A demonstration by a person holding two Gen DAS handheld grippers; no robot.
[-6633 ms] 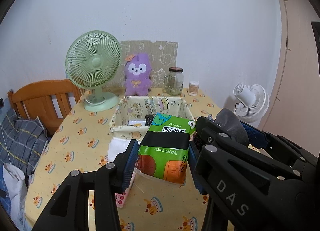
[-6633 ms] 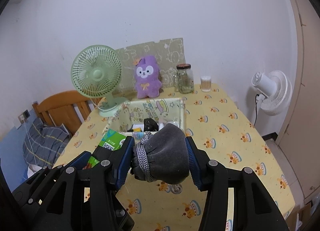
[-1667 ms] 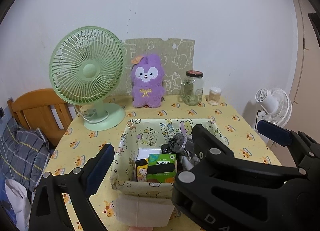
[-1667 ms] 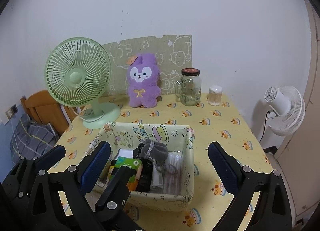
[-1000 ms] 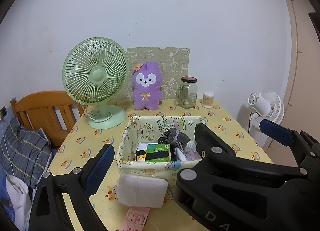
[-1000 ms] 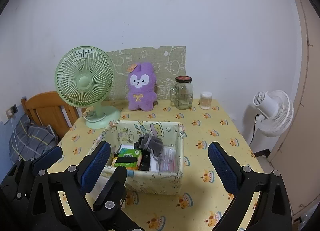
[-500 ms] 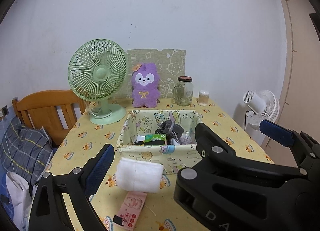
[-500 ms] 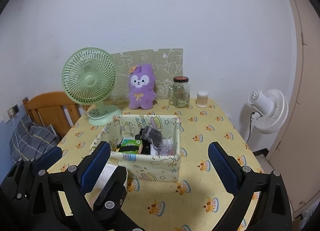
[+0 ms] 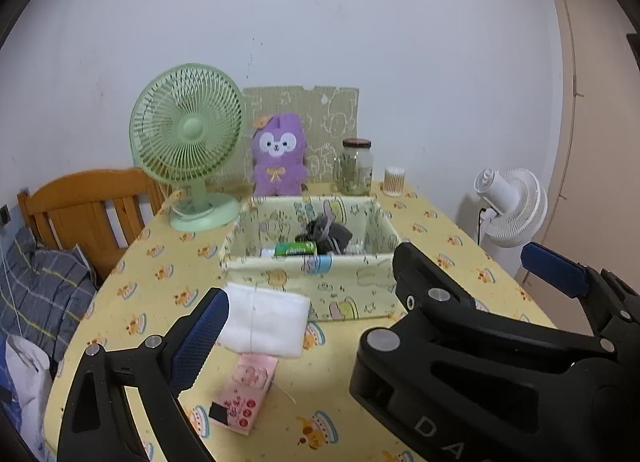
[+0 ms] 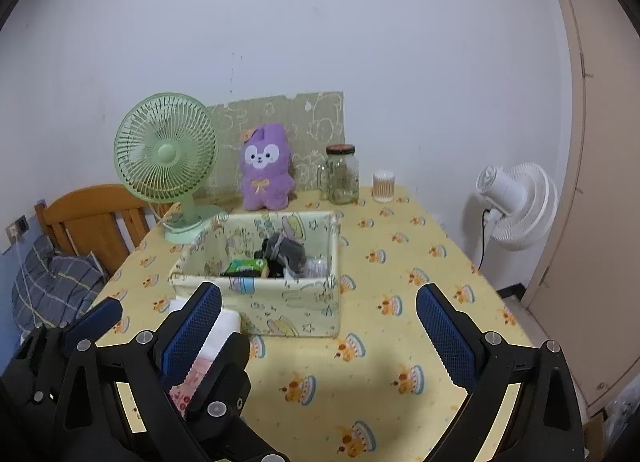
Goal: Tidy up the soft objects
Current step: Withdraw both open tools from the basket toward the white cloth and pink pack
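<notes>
A patterned fabric box (image 9: 348, 290) (image 10: 296, 302) stands mid-table. In it lie a grey sock (image 9: 328, 232) (image 10: 288, 248) and a green tissue pack (image 9: 296, 249) (image 10: 246, 267). A white folded cloth (image 9: 264, 324) (image 10: 226, 322) lies on the table against the box's front left. A pink packet (image 9: 248, 390) (image 10: 188, 386) lies nearer me. My left gripper (image 9: 312, 290) is open and empty, just short of the cloth. My right gripper (image 10: 318, 302) is open and empty in front of the box. A purple plush (image 9: 280, 158) (image 10: 266, 174) sits behind the box.
A green desk fan (image 10: 166, 166), a glass jar (image 10: 342, 174) and a small swab pot (image 10: 383, 186) line the table's back. A wooden chair (image 10: 92, 218) with plaid cloth is at the left. A white floor fan (image 10: 516, 206) stands beyond the right edge.
The left gripper has let go of the tissue pack and the right gripper of the sock; both now lie in the box. Both open grippers have drawn back from the box.
</notes>
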